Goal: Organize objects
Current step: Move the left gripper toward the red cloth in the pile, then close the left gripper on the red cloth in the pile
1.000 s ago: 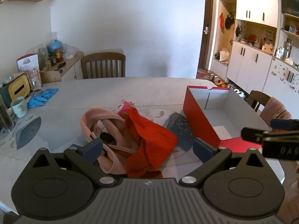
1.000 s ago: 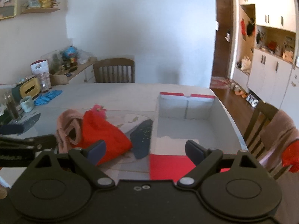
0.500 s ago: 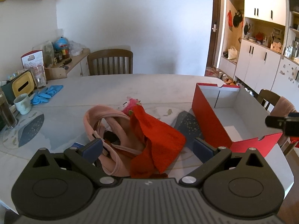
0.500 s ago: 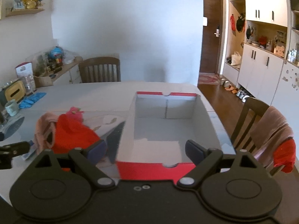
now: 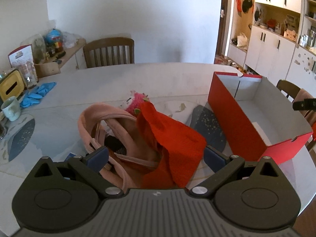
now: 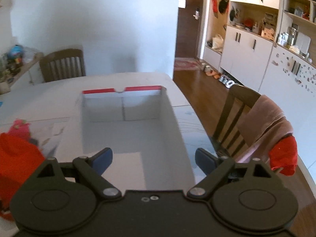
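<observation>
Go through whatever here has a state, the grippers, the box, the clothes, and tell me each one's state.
Left gripper: open, holding nothing.
Right gripper: open, holding nothing.
Red box: open on top, upright, seemingly empty.
Red cloth: crumpled, draped over the pink garment.
Pink garment: bunched up on the table.

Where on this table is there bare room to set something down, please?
The far table between the wooden chair and the red box is bare. The box's floor looks mostly bare too. It is crowded around the pink garment and red cloth, and at the left edge by the blue gloves and mug.
</observation>
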Motion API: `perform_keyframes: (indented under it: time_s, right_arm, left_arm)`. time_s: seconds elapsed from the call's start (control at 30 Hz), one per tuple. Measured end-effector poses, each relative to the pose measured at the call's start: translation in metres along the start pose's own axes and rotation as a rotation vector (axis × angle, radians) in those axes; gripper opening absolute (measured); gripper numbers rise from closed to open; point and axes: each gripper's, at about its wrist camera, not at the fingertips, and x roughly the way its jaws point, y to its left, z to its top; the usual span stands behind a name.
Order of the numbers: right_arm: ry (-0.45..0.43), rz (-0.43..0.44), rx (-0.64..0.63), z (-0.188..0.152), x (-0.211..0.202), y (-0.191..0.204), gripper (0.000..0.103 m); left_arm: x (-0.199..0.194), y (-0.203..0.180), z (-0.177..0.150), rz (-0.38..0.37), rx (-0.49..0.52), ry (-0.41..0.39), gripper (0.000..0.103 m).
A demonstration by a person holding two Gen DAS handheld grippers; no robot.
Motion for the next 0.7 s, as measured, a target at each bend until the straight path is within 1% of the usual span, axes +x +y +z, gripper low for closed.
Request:
perform_keyframes:
  time_s: [0.17,0.37,0.53,0.57,0.6,0.63,0.7]
  right_arm:
    - [0.059,-0.015,0.065,0.006,0.028,-0.012,0.085]
    - [0.101,-0.059,0.075,0.011,0.043,-0.015,0.078]
    - [0.139,-0.057,0.084,0.017,0.052,-0.020,0.073]
    - [0.146,-0.058,0.085,0.018,0.054,-0.022,0.072]
    - [0.152,-0.052,0.085,0.019,0.056,-0.024,0.068]
    - [0.162,-0.046,0.081,0.021,0.057,-0.025,0.066]
    - [0.175,-0.029,0.071,0.024,0.063,-0.030,0.066]
  left_arm:
    - [0.017,0.010,0.009,-0.041,0.010,0.021,0.102]
    - [0.037,0.020,0.022,-0.083,0.025,0.033,0.102]
    - [0.049,0.022,0.030,-0.106,0.018,0.050,0.102]
    - [0.051,0.021,0.031,-0.106,0.017,0.053,0.102]
    - [0.052,0.019,0.033,-0.101,0.019,0.053,0.102]
    - [0.053,0.017,0.034,-0.095,0.022,0.053,0.102]
    - [0.055,0.012,0.035,-0.086,0.026,0.051,0.102]
